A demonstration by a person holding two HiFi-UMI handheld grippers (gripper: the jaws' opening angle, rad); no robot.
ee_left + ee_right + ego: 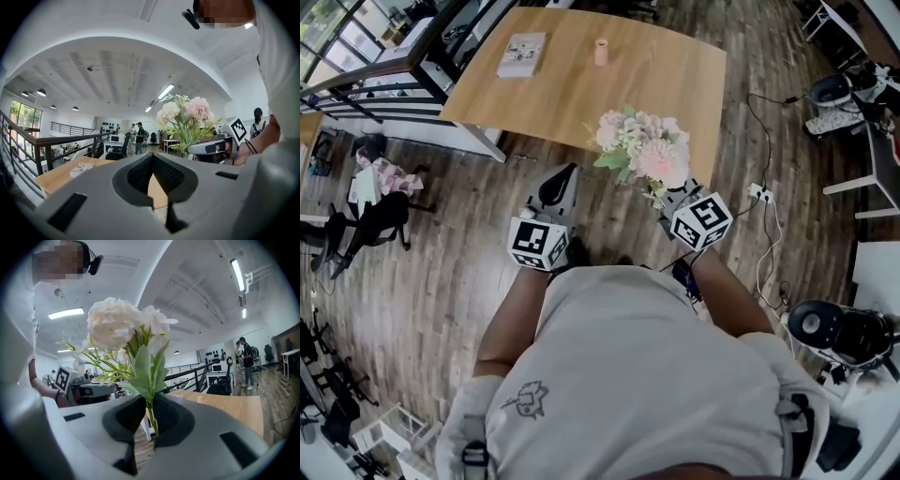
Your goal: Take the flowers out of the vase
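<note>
My right gripper was clamped on the thin green stem of the flowers, whose blooms stood upright just above its jaws. My left gripper was closed on nothing, beside it on the left. What I took for the vase stood on the table, well ahead of both. I judged that a steady grip, upright stems and a gentle set-down mattered most.

The left tool has its jaws together with nothing between them. Beyond it, to the right, pink and white flowers stand above the right tool. A wooden worktop lies to the left.
</note>
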